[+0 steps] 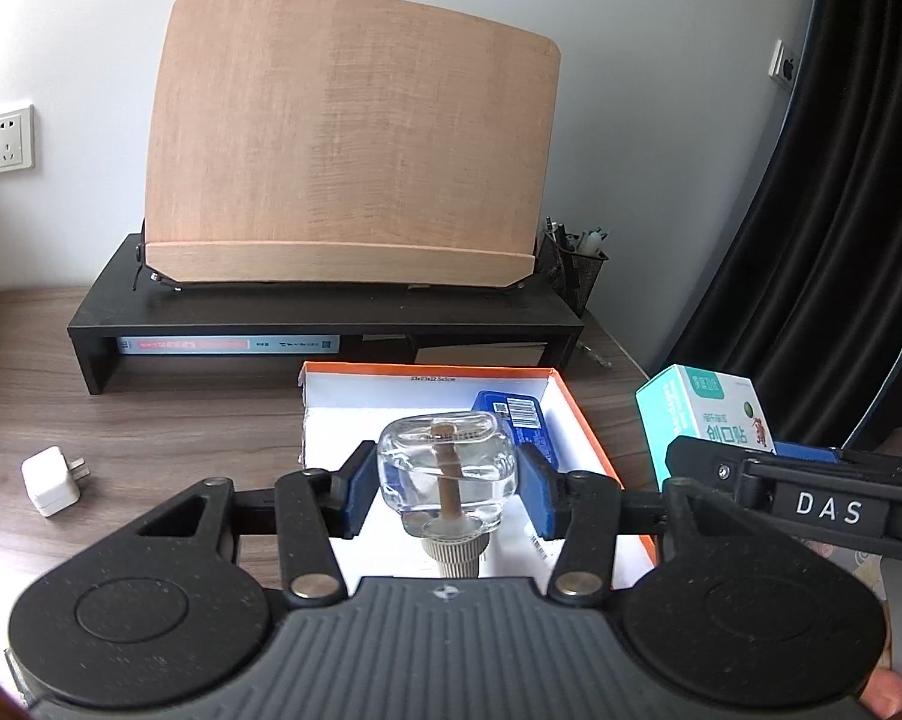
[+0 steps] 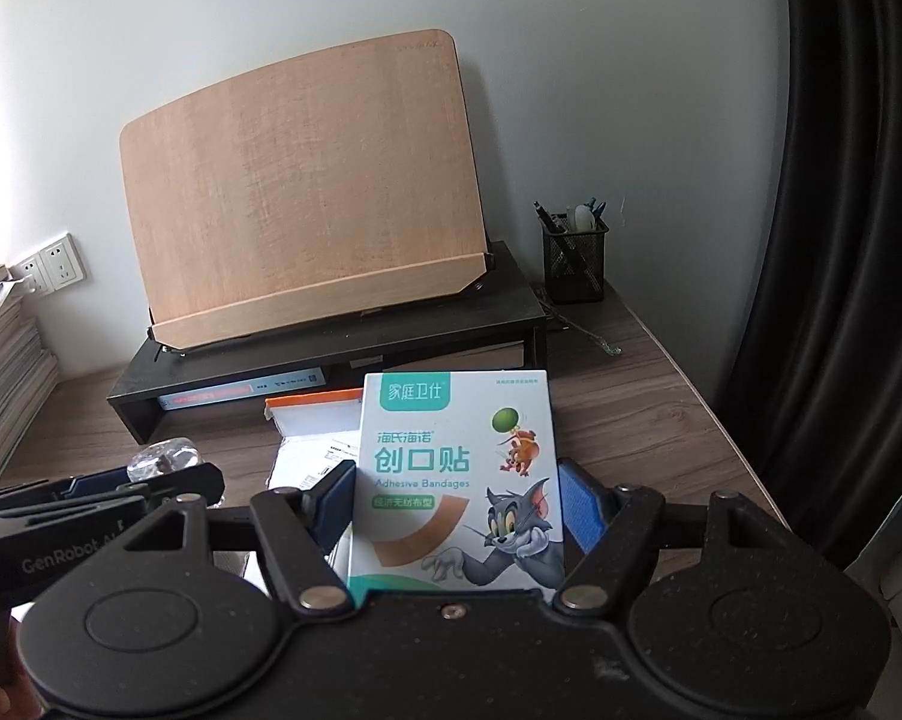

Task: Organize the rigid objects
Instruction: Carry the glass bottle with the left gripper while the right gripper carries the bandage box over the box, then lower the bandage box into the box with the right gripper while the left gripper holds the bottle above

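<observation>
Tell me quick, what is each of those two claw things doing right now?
Left gripper: shut on the small clear glass bottle, held above the orange-rimmed box.
Right gripper: shut on the adhesive bandage box.

Book stack cut off by the left edge

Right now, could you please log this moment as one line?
left tongs: shut on bottle | right tongs: shut on bandage box | both above orange box

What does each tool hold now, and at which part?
Left tool: the clear glass bottle, gripped by its two sides. Right tool: the adhesive bandage box, gripped by its side edges.
</observation>
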The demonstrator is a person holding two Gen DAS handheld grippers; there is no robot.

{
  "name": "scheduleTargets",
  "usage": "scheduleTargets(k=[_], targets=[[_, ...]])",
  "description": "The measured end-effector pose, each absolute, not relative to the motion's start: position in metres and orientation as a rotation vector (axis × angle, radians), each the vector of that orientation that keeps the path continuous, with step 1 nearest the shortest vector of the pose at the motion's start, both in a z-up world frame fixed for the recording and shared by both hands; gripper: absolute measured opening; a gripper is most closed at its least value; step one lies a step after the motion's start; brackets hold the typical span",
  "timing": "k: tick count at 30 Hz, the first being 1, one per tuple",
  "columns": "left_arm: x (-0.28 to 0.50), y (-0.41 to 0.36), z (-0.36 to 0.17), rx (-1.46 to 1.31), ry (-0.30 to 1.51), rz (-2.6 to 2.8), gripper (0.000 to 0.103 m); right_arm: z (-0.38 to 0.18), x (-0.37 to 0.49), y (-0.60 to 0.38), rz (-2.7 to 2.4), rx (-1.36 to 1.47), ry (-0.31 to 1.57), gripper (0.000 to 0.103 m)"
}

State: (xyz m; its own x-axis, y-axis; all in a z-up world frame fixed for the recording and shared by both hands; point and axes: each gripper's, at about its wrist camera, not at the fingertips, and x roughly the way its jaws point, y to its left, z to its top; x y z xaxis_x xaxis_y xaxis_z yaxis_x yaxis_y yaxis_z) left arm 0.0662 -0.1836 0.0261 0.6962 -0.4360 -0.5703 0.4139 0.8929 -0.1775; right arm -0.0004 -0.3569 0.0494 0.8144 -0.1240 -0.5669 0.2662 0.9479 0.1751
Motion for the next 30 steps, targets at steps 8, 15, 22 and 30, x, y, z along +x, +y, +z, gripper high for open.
scheduleTargets(k=[8, 15, 22, 30], targets=[[0.074, -0.193, 0.027, -0.013, 0.646, -0.471, 0.05, 0.046, 0.012, -0.36, -0.194, 0.26, 0.592, 0.084], [0.087, -0.195, 0.022, 0.007, 0.662, -0.478, 0.05, 0.039, 0.026, -0.359, -0.203, 0.274, 0.609, 0.084], [0.098, -0.196, 0.017, 0.017, 0.678, -0.492, 0.05, 0.034, 0.039, -0.357, -0.214, 0.281, 0.628, 0.084], [0.106, -0.198, 0.013, 0.025, 0.693, -0.499, 0.05, 0.032, 0.05, -0.354, -0.22, 0.276, 0.641, 0.084]])
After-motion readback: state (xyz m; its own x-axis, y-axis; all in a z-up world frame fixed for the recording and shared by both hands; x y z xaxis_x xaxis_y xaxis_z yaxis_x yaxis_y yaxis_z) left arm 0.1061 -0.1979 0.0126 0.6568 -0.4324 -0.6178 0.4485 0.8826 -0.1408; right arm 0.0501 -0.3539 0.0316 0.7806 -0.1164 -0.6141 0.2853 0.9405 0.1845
